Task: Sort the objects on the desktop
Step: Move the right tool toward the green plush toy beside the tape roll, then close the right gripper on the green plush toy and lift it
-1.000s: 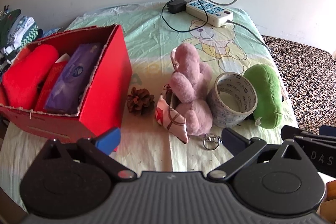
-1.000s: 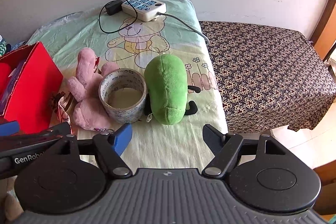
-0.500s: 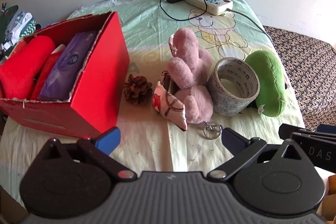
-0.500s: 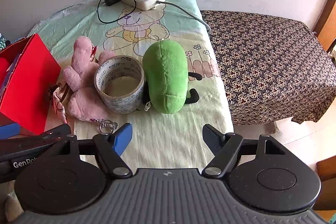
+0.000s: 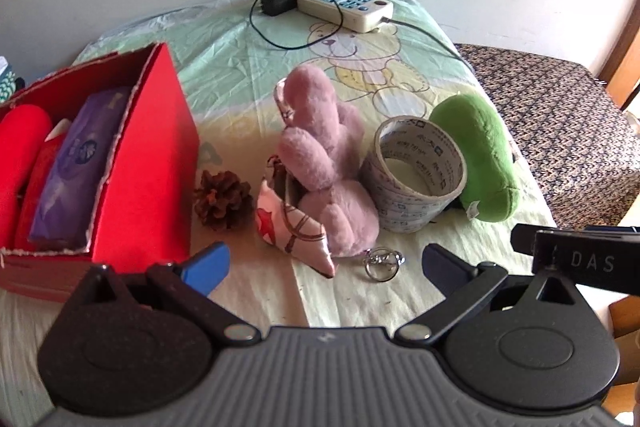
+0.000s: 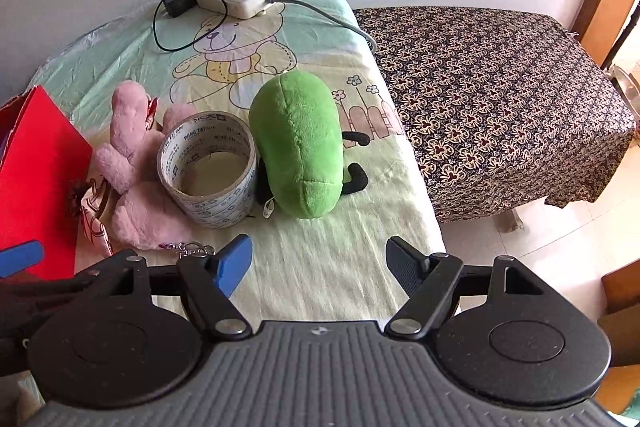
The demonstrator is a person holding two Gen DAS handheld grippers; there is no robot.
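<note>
A pink plush rabbit (image 5: 328,163) with a key ring (image 5: 382,261) lies mid-table beside a patterned pouch (image 5: 294,227), a pine cone (image 5: 222,199), a tape roll (image 5: 416,175) and a green plush (image 5: 478,155). A red box (image 5: 148,163) on the left holds a red plush and a purple tissue pack (image 5: 78,163). My left gripper (image 5: 324,259) is open and empty, in front of the pouch. My right gripper (image 6: 320,263) is open and empty, in front of the green plush (image 6: 298,143) and tape roll (image 6: 208,169).
A white power strip (image 5: 346,5) with a black adapter and cables lies at the table's far edge by the wall. A patterned-cloth surface (image 6: 488,95) adjoins on the right. The table's right edge drops to the floor (image 6: 580,227).
Both grippers have drawn back and risen slightly, staying open. The objects sit a little farther off in both views. Nothing on the table has moved.
</note>
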